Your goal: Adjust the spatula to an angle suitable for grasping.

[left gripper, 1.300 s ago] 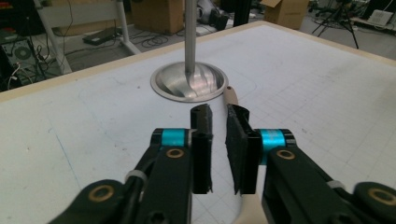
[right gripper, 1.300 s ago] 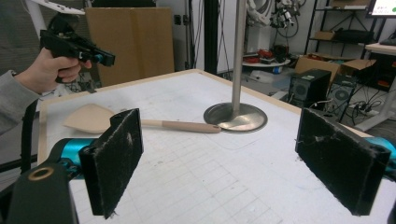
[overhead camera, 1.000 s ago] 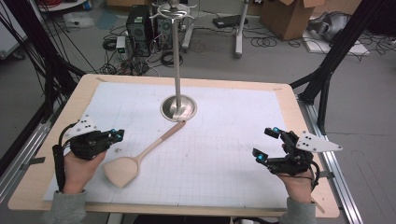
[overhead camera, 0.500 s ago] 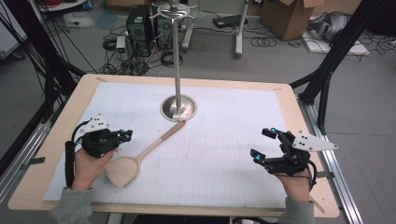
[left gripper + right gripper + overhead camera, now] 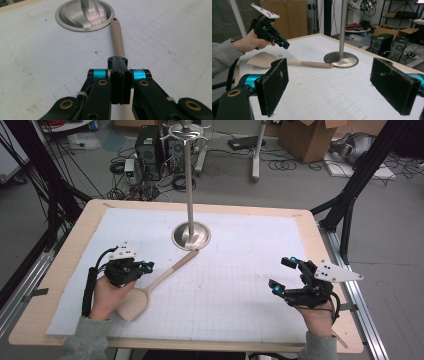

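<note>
A wooden spatula (image 5: 150, 287) lies flat, handle tip touching the metal stand base (image 5: 191, 235). The left gripper (image 5: 148, 266), jaws closed and empty, hovers over its handle. The right gripper (image 5: 283, 273), jaws wide open, sits well right of the base.

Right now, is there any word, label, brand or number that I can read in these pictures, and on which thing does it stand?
No readable text anywhere.
Wooden spatula: no print.
Metal stand: no marking on its base.
White grid sheet: ruled lines, no numbers.
Left gripper and right gripper: no lettering to be seen.
Cardboard boxes on the floor: any print too blurred to read.
</note>
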A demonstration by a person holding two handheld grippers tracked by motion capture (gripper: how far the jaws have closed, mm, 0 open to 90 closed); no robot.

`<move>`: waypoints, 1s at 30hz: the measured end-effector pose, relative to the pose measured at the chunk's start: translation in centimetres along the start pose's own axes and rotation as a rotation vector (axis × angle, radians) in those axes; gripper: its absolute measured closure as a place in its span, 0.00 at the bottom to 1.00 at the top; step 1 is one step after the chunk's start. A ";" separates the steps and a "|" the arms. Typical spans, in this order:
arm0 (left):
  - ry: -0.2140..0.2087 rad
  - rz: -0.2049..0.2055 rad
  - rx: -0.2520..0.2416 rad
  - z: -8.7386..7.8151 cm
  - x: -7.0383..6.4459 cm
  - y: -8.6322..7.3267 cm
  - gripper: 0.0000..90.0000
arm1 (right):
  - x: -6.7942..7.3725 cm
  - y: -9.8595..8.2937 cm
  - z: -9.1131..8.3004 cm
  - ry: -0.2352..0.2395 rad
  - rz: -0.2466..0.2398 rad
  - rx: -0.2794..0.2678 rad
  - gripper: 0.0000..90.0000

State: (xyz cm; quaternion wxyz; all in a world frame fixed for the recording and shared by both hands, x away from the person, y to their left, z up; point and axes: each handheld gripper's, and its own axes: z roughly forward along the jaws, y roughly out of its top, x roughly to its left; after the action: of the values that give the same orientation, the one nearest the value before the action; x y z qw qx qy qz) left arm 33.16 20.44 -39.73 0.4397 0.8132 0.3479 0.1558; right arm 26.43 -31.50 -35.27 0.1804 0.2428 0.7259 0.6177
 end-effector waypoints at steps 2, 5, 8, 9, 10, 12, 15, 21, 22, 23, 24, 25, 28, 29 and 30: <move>0.000 -0.004 0.014 0.3 0.1 0.0 1.00 | 0.0 0.0 0.0 0.001 0.004 0.004 0.16; -0.002 -0.003 0.033 0.7 0.1 -0.1 1.00 | 0.0 0.0 0.0 0.002 0.004 0.003 0.16; -0.002 0.003 0.052 1.0 0.1 -0.1 1.00 | 0.0 0.0 0.0 0.003 0.004 0.003 0.16; 0.000 0.001 0.056 1.1 0.1 -0.1 1.00 | 0.0 0.0 0.0 0.002 0.004 0.003 0.16; 0.001 -0.004 0.061 1.2 0.1 -0.2 1.00 | 0.0 0.0 0.1 0.002 0.000 0.002 0.16; -0.008 -0.003 0.074 1.5 0.2 -0.2 1.00 | 0.0 0.0 0.1 0.003 0.005 0.006 0.16; -0.008 -0.001 0.089 1.9 0.1 -0.2 1.00 | 0.0 0.0 0.1 0.004 0.001 0.007 0.16; -0.010 -0.005 0.132 2.7 0.1 -0.4 1.00 | 0.0 0.0 0.1 0.004 0.006 0.005 0.16; -0.013 -0.005 0.137 2.8 0.1 -0.4 1.00 | 0.0 0.0 0.1 0.005 0.004 0.003 0.16; -0.014 -0.005 0.141 2.9 0.1 -0.4 1.00 | 0.0 0.0 0.1 0.004 0.003 0.004 0.16; -0.012 -0.004 0.142 3.0 0.0 -0.4 1.00 | 0.0 0.0 0.1 0.003 0.004 0.004 0.16; -0.011 0.000 0.148 3.1 0.1 -0.4 1.00 | 0.0 0.0 0.1 0.004 0.004 0.004 0.16; -0.015 -0.005 0.168 3.5 0.2 -0.6 1.00 | 0.0 0.0 0.1 0.004 0.003 0.003 0.16; -0.014 -0.009 0.172 3.6 0.1 -0.6 1.00 | 0.0 0.0 0.1 0.005 0.004 0.003 0.16; -0.018 -0.007 0.179 3.7 0.1 -0.6 1.00 | 0.0 0.0 0.1 0.005 0.003 0.002 0.16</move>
State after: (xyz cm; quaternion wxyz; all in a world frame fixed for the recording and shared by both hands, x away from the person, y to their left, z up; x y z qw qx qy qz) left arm 35.02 18.51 -42.35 0.3686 0.8496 0.3592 0.1154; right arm 26.48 -31.43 -35.32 0.1773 0.2428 0.7267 0.6177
